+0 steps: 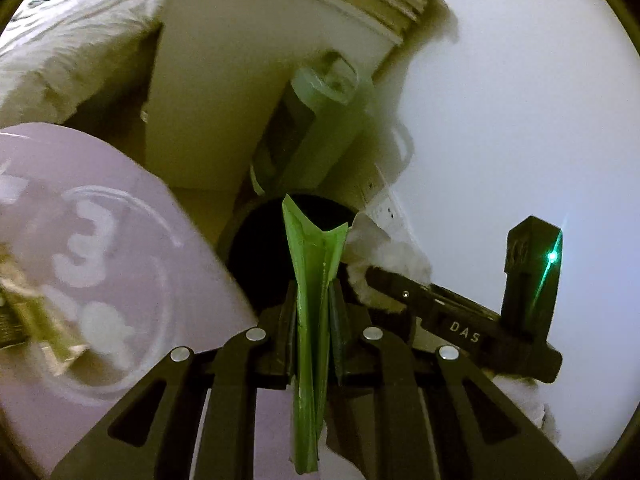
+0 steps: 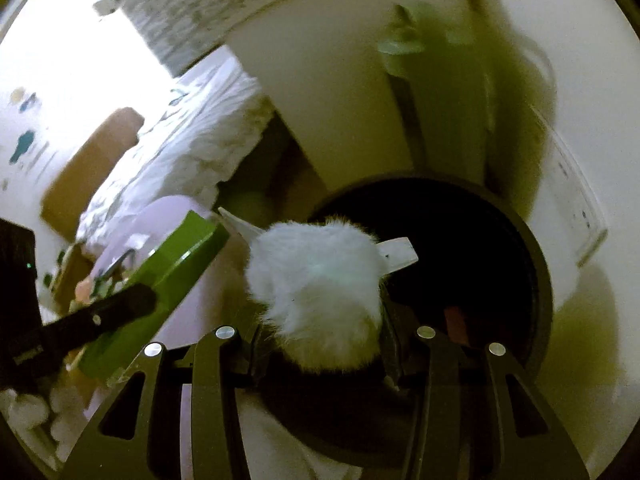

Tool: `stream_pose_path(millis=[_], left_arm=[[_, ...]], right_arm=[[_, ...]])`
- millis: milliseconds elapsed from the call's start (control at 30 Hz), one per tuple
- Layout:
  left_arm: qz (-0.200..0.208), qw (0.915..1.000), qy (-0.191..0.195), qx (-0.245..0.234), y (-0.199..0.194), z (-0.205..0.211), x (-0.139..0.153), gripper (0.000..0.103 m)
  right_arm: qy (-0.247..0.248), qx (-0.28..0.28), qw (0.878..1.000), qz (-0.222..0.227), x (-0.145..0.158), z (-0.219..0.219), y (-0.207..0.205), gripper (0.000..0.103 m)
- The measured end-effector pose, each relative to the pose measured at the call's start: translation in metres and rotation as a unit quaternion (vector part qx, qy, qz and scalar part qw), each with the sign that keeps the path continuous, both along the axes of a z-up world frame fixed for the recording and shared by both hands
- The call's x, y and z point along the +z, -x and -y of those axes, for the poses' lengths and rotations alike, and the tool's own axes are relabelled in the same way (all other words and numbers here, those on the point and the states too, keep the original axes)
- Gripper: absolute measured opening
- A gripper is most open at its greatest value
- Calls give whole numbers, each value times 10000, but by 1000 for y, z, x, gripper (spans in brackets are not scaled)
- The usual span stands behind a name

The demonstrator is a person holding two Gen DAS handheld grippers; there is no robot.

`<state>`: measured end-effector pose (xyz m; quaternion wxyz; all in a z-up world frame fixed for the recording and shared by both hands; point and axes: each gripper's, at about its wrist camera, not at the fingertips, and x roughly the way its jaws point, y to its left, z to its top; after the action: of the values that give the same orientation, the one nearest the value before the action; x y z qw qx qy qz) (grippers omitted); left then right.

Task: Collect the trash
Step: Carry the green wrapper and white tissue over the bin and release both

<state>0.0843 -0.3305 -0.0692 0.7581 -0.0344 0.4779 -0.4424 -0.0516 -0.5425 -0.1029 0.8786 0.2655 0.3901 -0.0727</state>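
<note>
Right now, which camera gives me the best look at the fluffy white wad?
The right wrist view: the fluffy white wad fills the centre, clamped in the right hand-held gripper above the dark bin. The left wrist view shows only part of it, behind the green wrapper.

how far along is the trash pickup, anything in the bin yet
Done: something reddish already seems to lie in the dark bin. In hand: the left tool is shut on a flat green wrapper, and the right tool grips a white fluffy wad; both hang at the bin's mouth, unreleased. Left: drop both, then gather the white balls by the lilac mat.
</note>
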Motion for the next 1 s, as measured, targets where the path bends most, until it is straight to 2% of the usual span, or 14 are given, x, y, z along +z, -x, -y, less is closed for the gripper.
stream_pose_path(millis=[267, 467, 800, 867, 933, 967, 1000], left_arm=[[-205, 9993, -298, -134, -6, 42, -25, 15], [-202, 9987, -398, -229, -2, 51, -31, 15], [-246, 9982, -502, -217, -2, 55, -39, 17], [-215, 9982, -532, -187, -1, 56, -38, 20], [-187, 9981, -572, -162, -1, 57, -38, 42], [-146, 9981, -586, -128, 0, 56, -37, 48], [-106, 9981, -596, -96, 1, 55, -36, 59]], right_arm=[[-2, -240, 9992, -326, -31, 18, 12, 45], [-73, -340, 9984, -437, -45, 33, 13, 45], [-154, -351, 9978, -542, -57, 33, 11, 45], [-175, -371, 9975, -569, -57, 32, 11, 49], [-199, -430, 9972, -580, -57, 33, 12, 56], [-228, -442, 9971, -570, -55, 34, 13, 60], [-268, -454, 9972, -528, -54, 34, 14, 64]])
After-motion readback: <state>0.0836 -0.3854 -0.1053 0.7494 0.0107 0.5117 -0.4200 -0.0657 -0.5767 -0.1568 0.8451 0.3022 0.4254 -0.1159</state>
